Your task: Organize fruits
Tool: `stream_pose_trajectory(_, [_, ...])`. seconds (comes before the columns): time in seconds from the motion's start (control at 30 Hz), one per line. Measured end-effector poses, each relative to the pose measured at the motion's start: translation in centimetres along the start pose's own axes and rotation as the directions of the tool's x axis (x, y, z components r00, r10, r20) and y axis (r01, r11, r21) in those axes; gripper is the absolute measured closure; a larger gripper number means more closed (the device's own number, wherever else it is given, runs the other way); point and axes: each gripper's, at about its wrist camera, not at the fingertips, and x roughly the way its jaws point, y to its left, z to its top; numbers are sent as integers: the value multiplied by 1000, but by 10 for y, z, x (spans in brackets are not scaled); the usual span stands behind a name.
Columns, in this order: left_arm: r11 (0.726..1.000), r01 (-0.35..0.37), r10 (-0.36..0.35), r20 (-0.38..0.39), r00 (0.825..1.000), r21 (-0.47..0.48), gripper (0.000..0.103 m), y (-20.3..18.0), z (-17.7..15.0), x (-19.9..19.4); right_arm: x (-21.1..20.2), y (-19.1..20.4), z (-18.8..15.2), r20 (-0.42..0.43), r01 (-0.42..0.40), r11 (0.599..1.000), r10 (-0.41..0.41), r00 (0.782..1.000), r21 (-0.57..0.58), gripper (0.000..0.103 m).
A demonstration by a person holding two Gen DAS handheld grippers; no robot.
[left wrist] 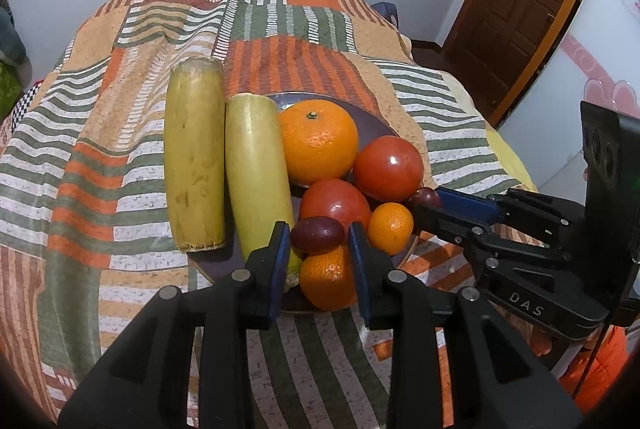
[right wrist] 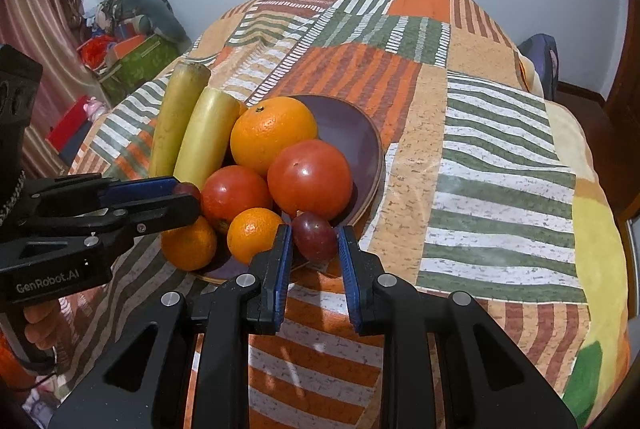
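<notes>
Left wrist view: the left gripper [left wrist: 319,243] is seen with its blue pads spread apart, and a dark purple grape [left wrist: 317,234] is framed between the fingertips. A gap is visible on the right side of the grape; on the left, contact cannot be confirmed. The grape rests on top of a small orange [left wrist: 326,279] at the near edge of a purple plate [left wrist: 380,127]. On the plate are also recorded a large orange [left wrist: 319,141], two tomatoes [left wrist: 388,169] [left wrist: 334,203] and a second small orange [left wrist: 391,227]. A pale green gourd [left wrist: 256,181] lies along the plate's left edge, and a yellower gourd [left wrist: 195,157] lies just beside it on the patchwork cloth [left wrist: 100,169]. The right gripper [left wrist: 430,207] enters from the right, its tip at a second grape [left wrist: 428,196] — its opening cannot be judged here.

Right wrist view: the right gripper [right wrist: 314,243] is held open, both pads clear of a purple grape [right wrist: 314,236] that sits between the fingertips at the plate's [right wrist: 352,133] near rim, just below a tomato [right wrist: 309,179]. The left gripper [right wrist: 176,201] reaches in from the left — its tip is at the other grape [right wrist: 188,189], above a small orange [right wrist: 189,244].
</notes>
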Motion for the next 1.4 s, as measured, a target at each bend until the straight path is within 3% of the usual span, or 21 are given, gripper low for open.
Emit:
stream_pose_trajectory(0.2, [1000,-5,5,-6,1000,-6,59,-1,-2,-2,-3,-5,1,-6,8,1000,-8,1000,18,70])
stream_pose_trajectory(0.43, [998,-19,20,12,1000,-52,58,8,-5,-17,-17,-5,3,20,27,999,-27,999,22,69])
stream_pose_trajectory(0.6, [997,-56,60,92,994,-47,58,5,-4,-52,-46,0,9,89,49,999,-50,995,17,69])
stream_pose_trajectory(0.73, [996,-77,85,186,979,-50,58,-1,-3,-94,-81,9,15,168,62,998,-63,984,14,69])
stream_pose_trajectory(0.87, [992,-102,118,288,950,-71,58,-7,-3,-140,-125,23,21,273,82,997,-77,959,-4,69])
stream_pose_trajectory(0.97, [991,-116,133,368,920,-69,58,-16,-7,-176,-159,36,23,356,82,996,-70,932,-17,69])
stream_pose_trajectory(1.13, [987,-151,161,493,855,-61,58,-35,-18,-232,-203,58,22,469,80,996,-50,882,-45,69])
stream_pose_trajectory(1.27, [989,-142,146,547,824,-50,57,-46,-27,-261,-226,77,17,531,87,993,-31,847,-81,69])
stream_pose_trajectory(1.33, [989,-145,144,566,811,-44,52,-51,-31,-270,-234,84,13,555,92,991,-24,832,-95,65])
stream_pose_trajectory(1.4, [987,-154,148,588,795,-40,41,-56,-35,-277,-239,88,12,575,103,990,-28,817,-98,52])
